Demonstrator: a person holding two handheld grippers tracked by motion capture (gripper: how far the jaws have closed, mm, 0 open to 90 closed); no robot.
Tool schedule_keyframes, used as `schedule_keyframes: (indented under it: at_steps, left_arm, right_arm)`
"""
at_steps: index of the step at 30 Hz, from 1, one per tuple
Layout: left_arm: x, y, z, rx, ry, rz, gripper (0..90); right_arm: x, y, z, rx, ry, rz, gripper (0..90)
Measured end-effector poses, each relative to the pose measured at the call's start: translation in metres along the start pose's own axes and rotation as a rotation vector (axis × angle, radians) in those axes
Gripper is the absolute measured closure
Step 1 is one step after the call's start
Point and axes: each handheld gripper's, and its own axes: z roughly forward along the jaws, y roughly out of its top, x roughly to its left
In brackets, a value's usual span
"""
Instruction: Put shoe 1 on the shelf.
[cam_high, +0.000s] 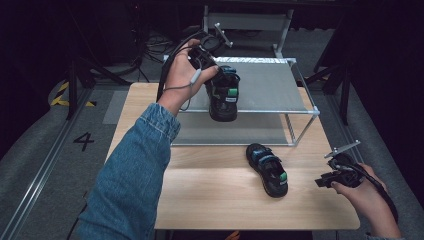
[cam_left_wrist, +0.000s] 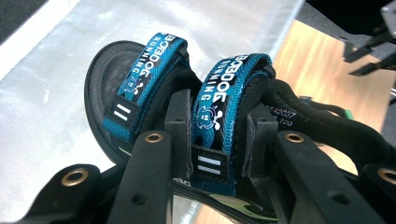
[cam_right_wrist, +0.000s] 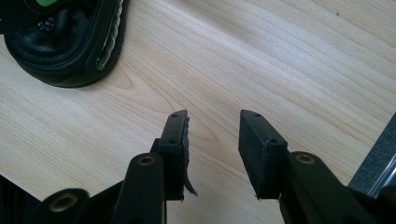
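Holding one black-and-blue sandal (cam_high: 223, 97) by its rear strap (cam_left_wrist: 219, 116), I have my left gripper (cam_high: 214, 64) pinching that blue webbing between both pads, with the shoe over the left part of the grey top shelf (cam_high: 270, 85) of the small metal rack (cam_high: 302, 131). From the high view I cannot tell whether the sole is already resting on the shelf or hanging just above it. In the left gripper view the toe points away from me, over the shiny shelf surface.

I judge this to be the placing step: the first sandal is being set on the rack, its mate not yet fetched. The next move calls for lowering until the sole sits flat, then spreading the jaws so the strap slips free without dragging the shoe.

The second sandal (cam_high: 268, 169) lies on the wooden table (cam_high: 210, 200), near of the rack and right of centre. My right gripper (cam_high: 325, 181) hovers at the table's right edge, jaws spread and holding nothing; its own view shows that sandal's rounded end (cam_right_wrist: 65, 42) at far left, well apart from the pads.

Both straps carry white lettering: "RUNNING" reads clearly, above a larger word I make out roughly as "ICEDOG", beside a small cartoon face. A label inside the heel shows digits ending "542037". A painted "4" (cam_high: 83, 141) marks the floor at left.
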Motion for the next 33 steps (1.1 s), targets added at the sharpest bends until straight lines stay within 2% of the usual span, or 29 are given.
schedule_keyframes:
  at_steps: [5,11,15,24,33]
  left_arm:
    - [0.016,0.005,0.008,-0.019,-0.001,0.01,69.2]
    - [0.033,0.006,0.017,-0.06,-0.027,-0.02,69.1]
    - [0.043,0.007,0.022,-0.074,-0.033,0.002,69.0]
    - [0.059,0.009,0.033,-0.054,-0.024,-0.031,68.9]
    - [0.064,0.01,0.04,-0.041,-0.037,-0.042,68.6]
  right_arm:
    - [0.0,0.0,0.001,0.002,0.005,0.013,63.3]
    - [-0.001,-0.001,0.003,0.004,0.008,0.01,63.3]
    - [-0.002,-0.001,0.003,0.004,0.009,0.01,63.3]
    - [-0.002,-0.002,0.004,0.008,0.014,0.015,63.3]
    - [-0.003,-0.003,0.003,0.005,0.017,0.017,63.3]
